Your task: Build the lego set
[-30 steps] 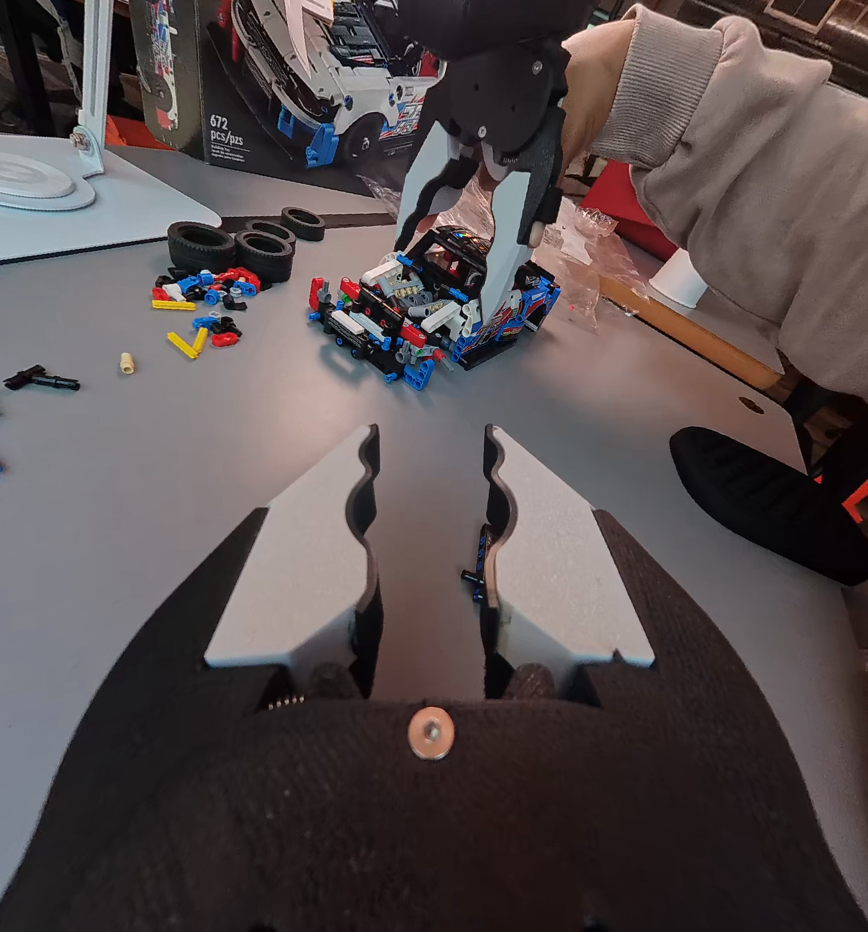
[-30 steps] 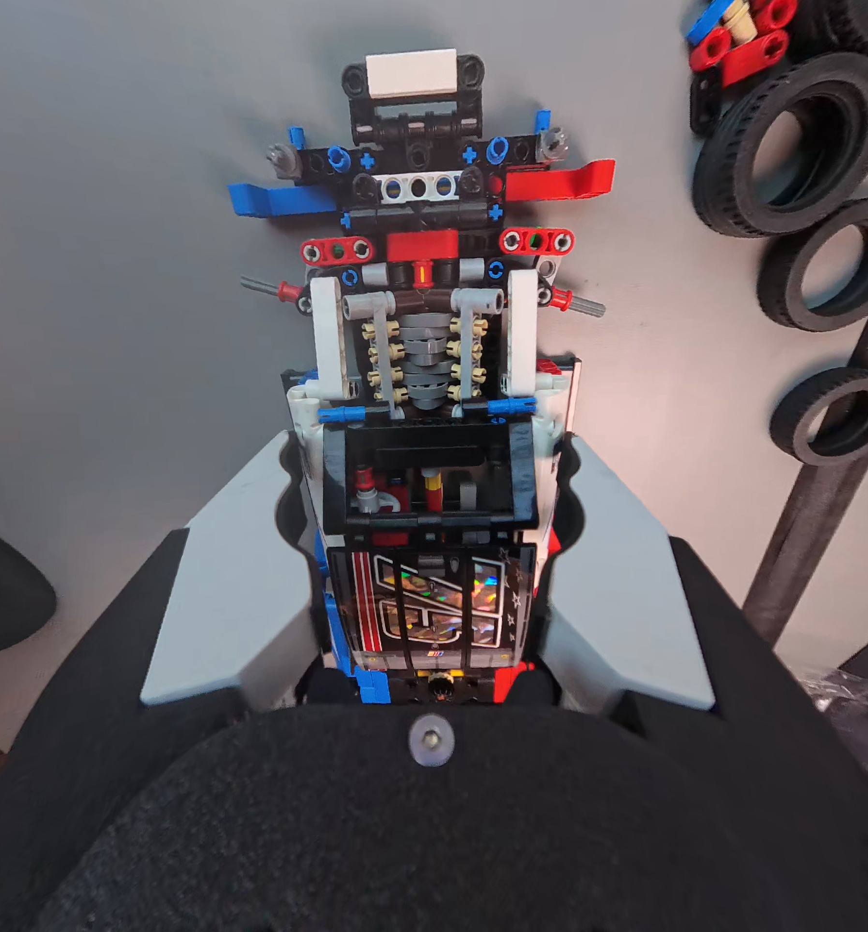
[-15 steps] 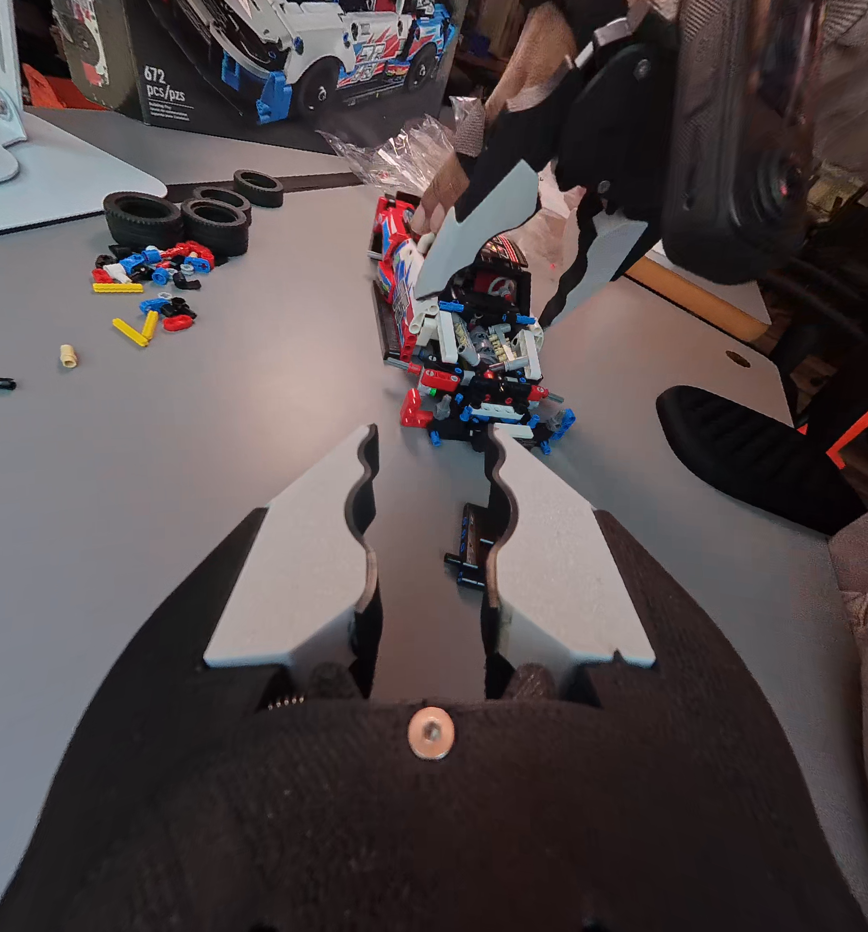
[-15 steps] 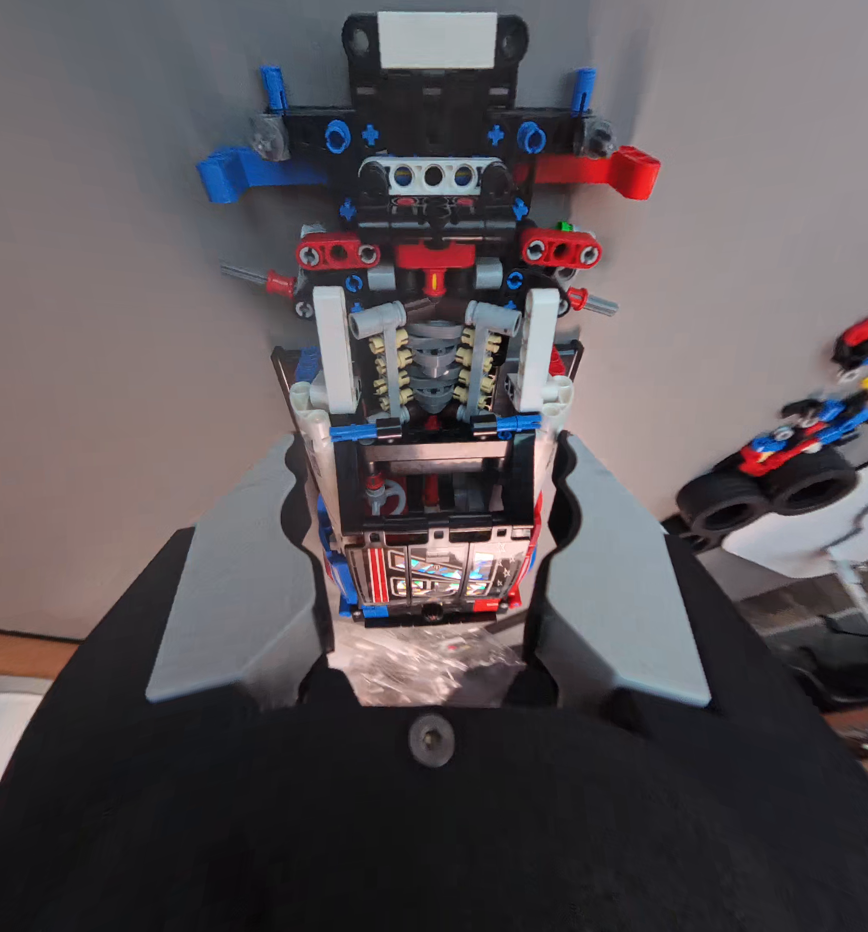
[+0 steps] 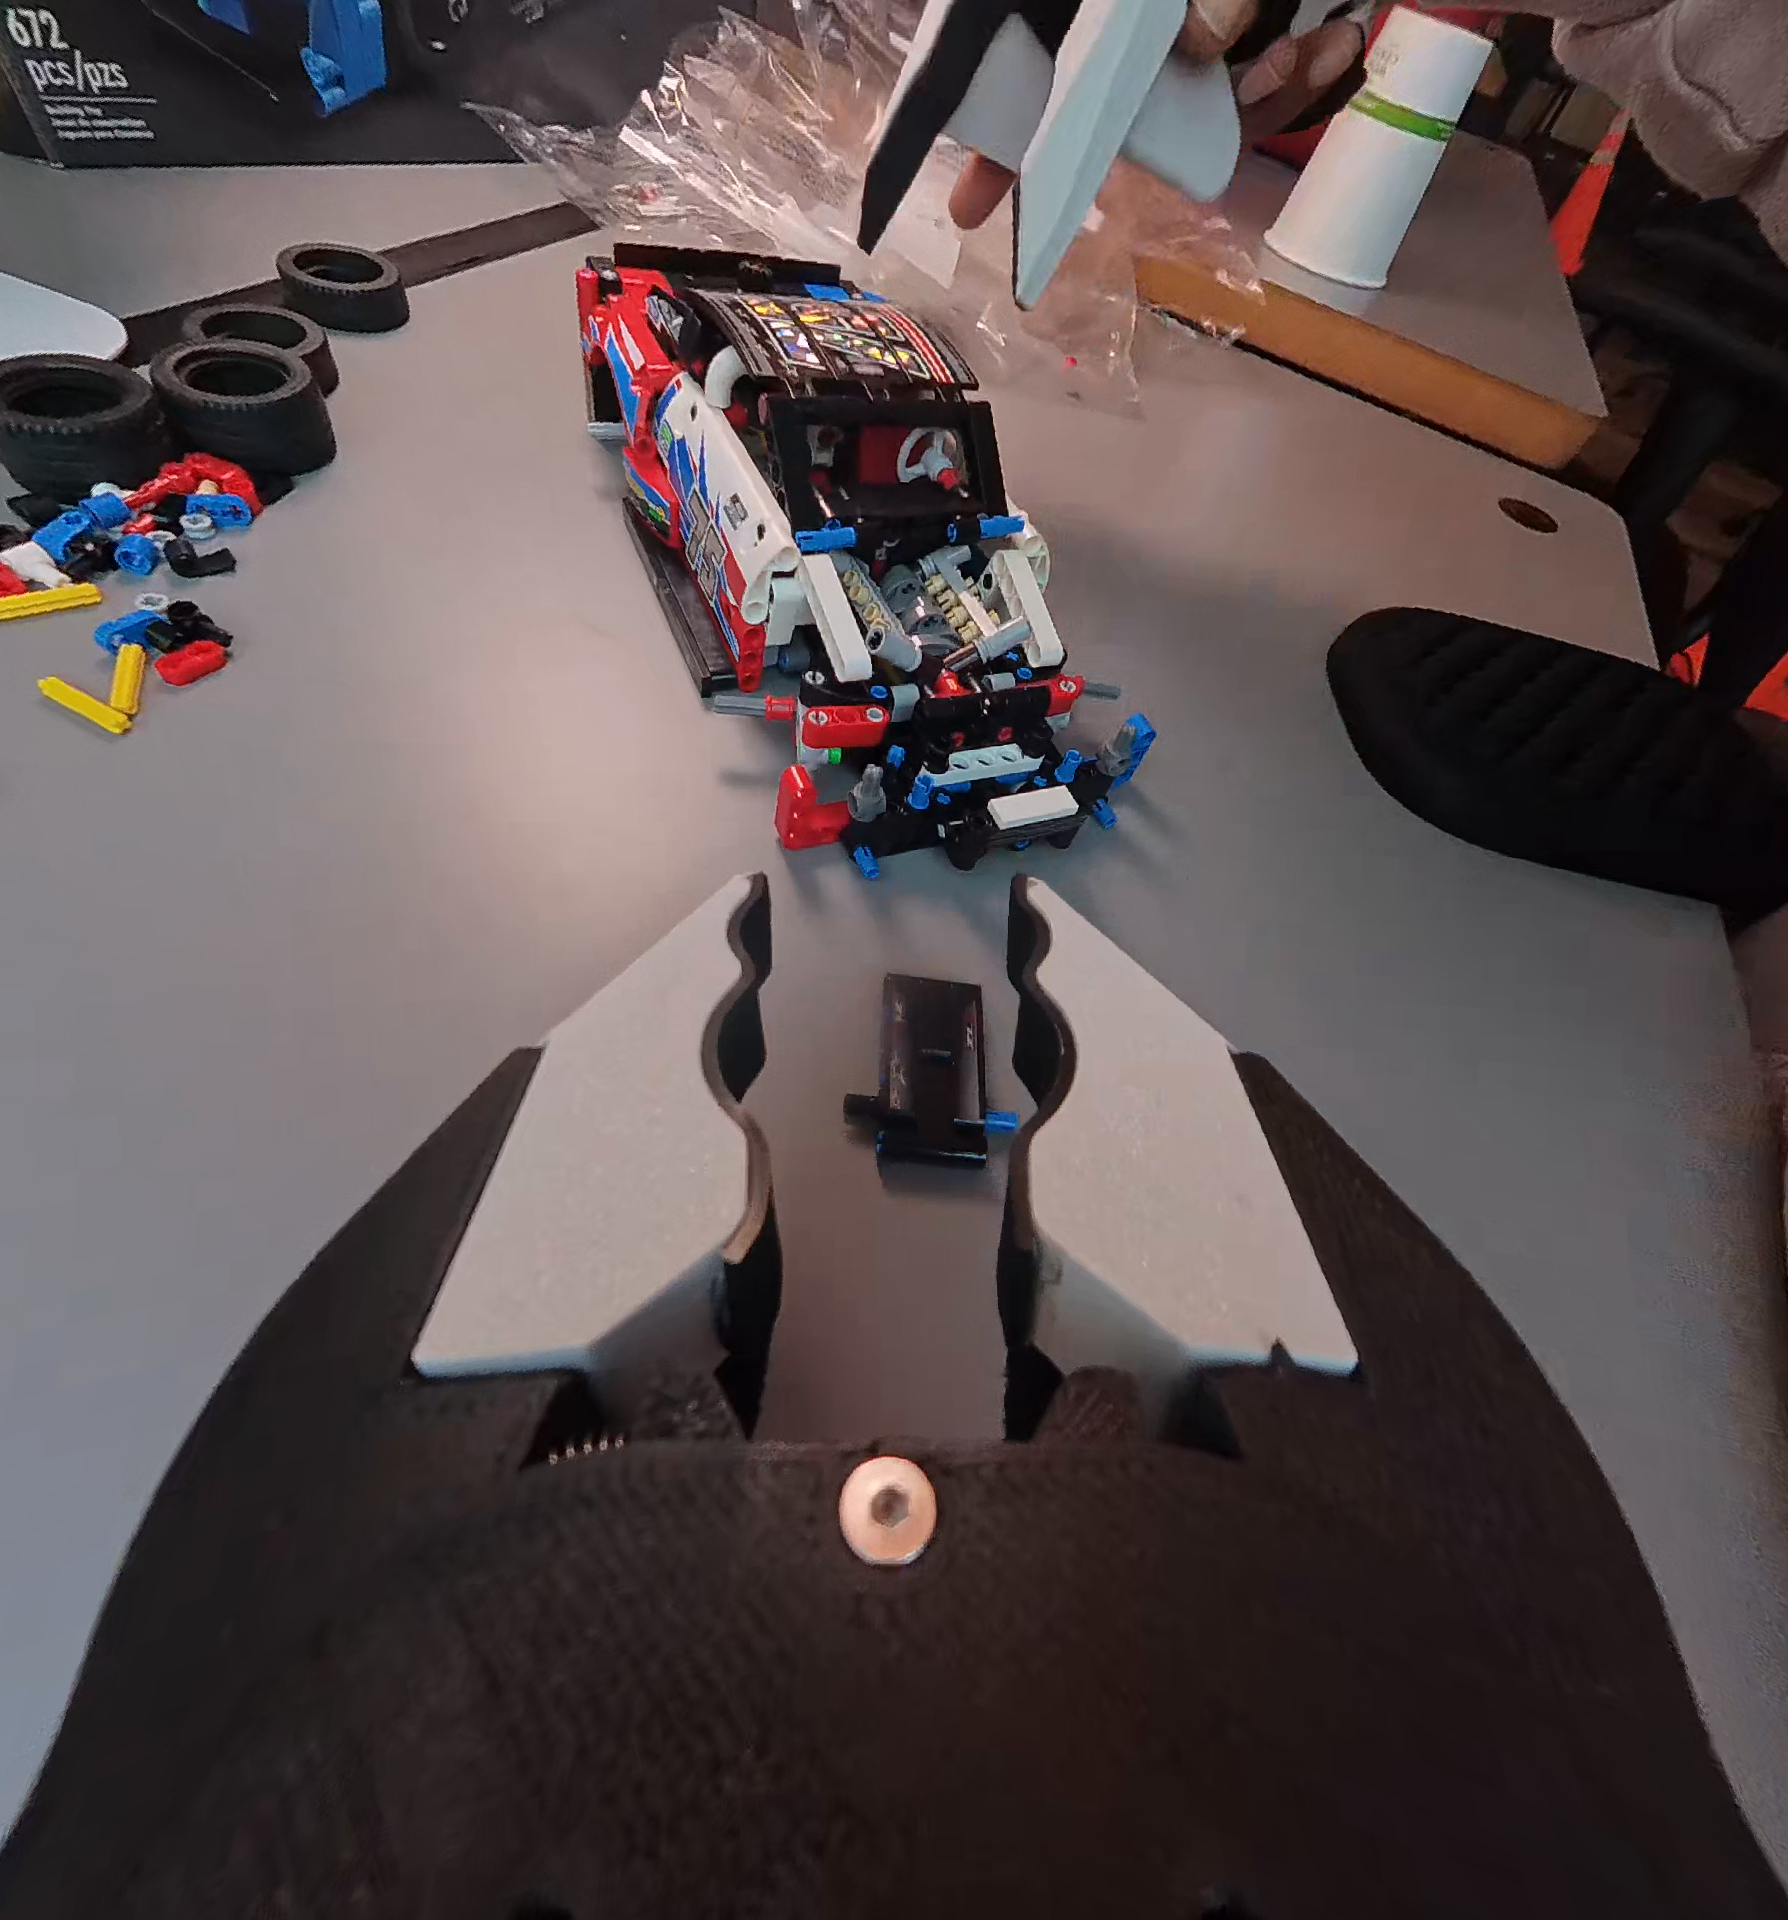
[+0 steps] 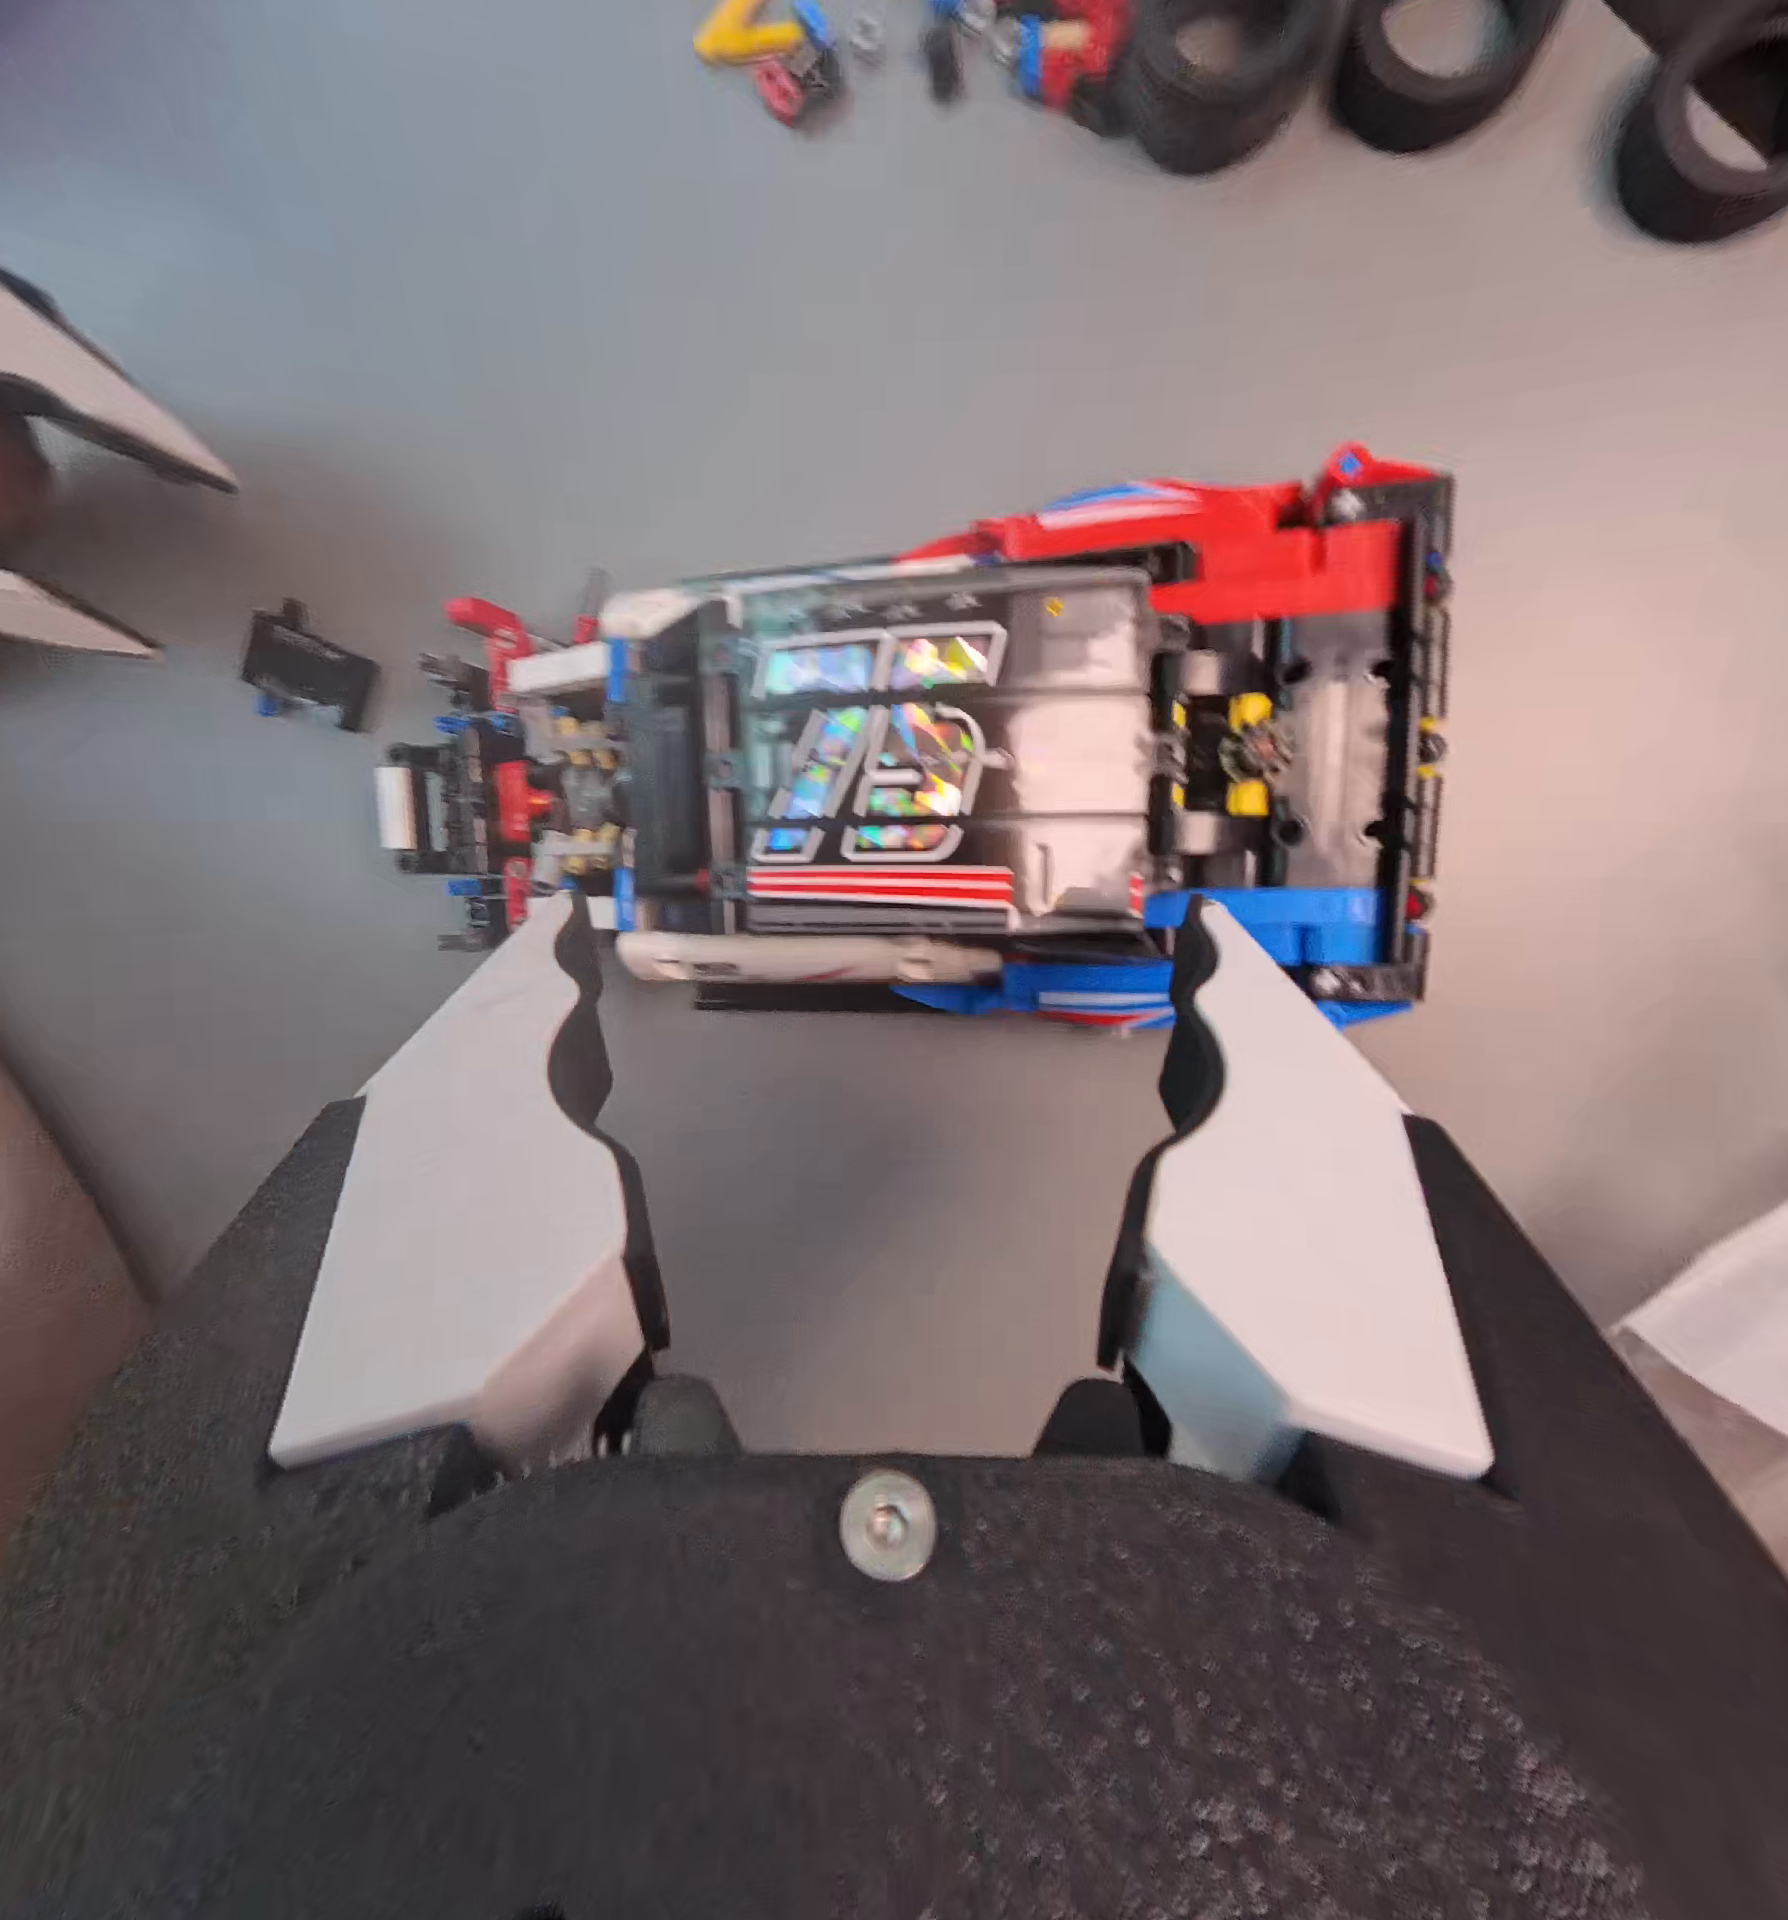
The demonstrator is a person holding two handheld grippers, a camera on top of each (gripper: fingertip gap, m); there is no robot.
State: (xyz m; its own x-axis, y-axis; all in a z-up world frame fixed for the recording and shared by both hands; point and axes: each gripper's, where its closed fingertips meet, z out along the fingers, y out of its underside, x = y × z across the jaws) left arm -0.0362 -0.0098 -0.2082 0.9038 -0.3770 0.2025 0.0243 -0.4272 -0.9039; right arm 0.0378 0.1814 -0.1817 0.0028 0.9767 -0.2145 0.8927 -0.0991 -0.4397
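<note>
Lego car (image 5: pixel 848 540) studded, angular, glossy foil roof; tyres (image 5: pixel 235 400) ribbed.

Black textured left gripper (image 5: pixel 885 904) body, pale grey wavy-edged jaws, one silver screw (image 5: pixel 887 1508); beige sleeve (image 5: pixel 1721 94).

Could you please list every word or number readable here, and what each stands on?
I won't transcribe writing; only its places.
Black cardboard box: white print.
Red, white and blue lego car: shiny roof sticker, side sticker.
White paper cup: green band, too small.
Small black panel piece: tiny marks, unreadable.
</note>
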